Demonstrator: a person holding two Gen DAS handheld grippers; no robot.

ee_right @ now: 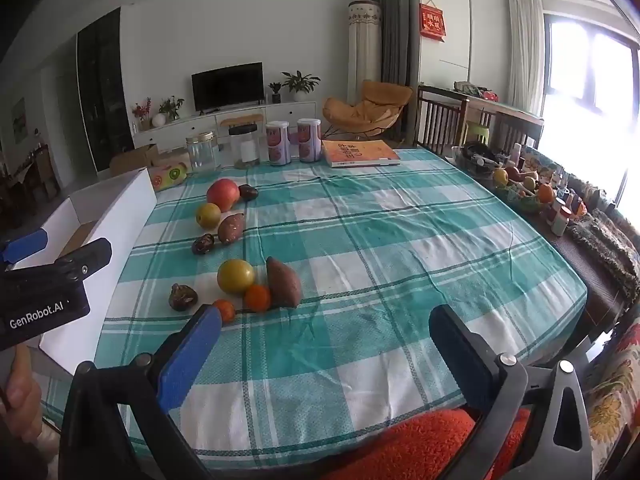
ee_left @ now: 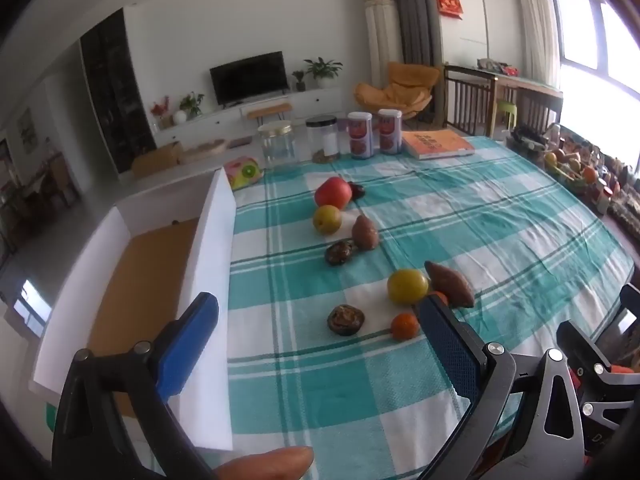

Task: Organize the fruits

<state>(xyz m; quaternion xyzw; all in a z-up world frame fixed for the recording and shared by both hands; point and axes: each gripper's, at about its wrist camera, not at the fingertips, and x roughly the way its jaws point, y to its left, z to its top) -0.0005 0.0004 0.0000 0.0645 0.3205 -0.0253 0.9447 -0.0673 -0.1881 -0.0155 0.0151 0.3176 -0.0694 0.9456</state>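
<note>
Jaws of both grippers gape; white box (ee_left: 212, 240) holds no fruit.

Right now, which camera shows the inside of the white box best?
The left wrist view: the white box lies open right ahead, its brown floor exposed, nothing visible inside. The right wrist view catches only its outer wall and a sliver of floor behind the left gripper.

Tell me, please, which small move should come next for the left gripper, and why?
Probably lower the left gripper toward the small orange fruit nearest it. Both grippers are open and hold nothing, every fruit is on the checked cloth, and the white box beside the cloth has no fruit visible in it.
</note>
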